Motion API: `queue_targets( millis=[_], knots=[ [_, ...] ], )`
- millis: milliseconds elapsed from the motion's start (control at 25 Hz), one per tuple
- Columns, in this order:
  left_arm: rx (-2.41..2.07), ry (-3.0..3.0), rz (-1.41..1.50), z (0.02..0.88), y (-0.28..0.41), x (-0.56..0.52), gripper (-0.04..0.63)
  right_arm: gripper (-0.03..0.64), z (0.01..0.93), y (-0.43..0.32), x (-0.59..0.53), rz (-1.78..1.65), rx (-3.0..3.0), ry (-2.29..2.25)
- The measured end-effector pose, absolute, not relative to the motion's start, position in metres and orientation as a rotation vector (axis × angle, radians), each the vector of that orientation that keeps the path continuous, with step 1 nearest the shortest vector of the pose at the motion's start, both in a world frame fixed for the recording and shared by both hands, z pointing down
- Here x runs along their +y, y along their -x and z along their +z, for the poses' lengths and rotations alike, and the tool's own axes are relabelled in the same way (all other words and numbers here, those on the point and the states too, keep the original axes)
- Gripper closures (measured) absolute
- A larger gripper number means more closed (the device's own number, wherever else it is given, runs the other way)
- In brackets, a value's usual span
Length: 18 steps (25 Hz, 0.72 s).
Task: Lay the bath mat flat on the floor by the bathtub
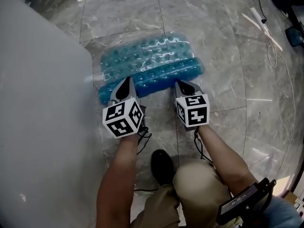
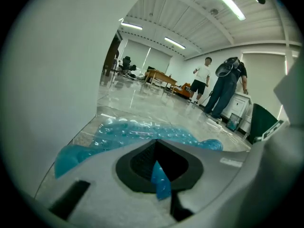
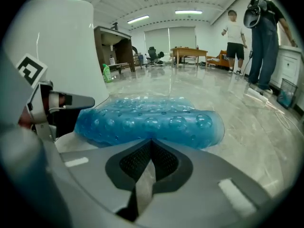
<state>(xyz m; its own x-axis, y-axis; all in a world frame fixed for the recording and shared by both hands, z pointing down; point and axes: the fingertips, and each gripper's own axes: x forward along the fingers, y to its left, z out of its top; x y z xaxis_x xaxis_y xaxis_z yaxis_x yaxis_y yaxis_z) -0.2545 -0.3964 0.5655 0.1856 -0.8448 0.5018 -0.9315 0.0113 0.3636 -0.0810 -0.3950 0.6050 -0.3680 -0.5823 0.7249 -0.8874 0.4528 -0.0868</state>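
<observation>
A translucent blue bath mat (image 1: 152, 61) with bubble-like bumps lies on the marble floor beside the white bathtub (image 1: 38, 103). Its near edge is curled into a roll that runs between both grippers. My left gripper (image 1: 127, 83) is at the left end of the roll. In the left gripper view it (image 2: 156, 142) is shut, with a blue strip of the mat (image 2: 128, 137) pinched in the jaws. My right gripper (image 1: 183, 84) is at the right end. In the right gripper view it (image 3: 151, 140) is shut at the edge of the mat (image 3: 152, 120), with a pale strip between the jaws.
The tub wall (image 2: 57, 70) stands close on the left. White cables (image 1: 273, 56) and a pale stick (image 1: 261, 25) lie on the floor at the right. A dark shoe (image 1: 163, 165) is below the grippers. Two people (image 3: 261, 37) stand far off near desks.
</observation>
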Motion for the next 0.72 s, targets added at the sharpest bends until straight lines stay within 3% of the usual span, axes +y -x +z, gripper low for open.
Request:
queue_targets(
  millis=[600,720],
  knots=[
    [-1.555,-1.927,0.368,0.594,0.210,-0.308,0.589,0.611,0.573,0.070,-0.408,0.535,-2.161,-1.204],
    [-1.605,-1.879,0.246,0.577,0.216,-0.304,0.589,0.611,0.578,0.065,-0.396,0.498,-2.141,-1.208]
  ],
)
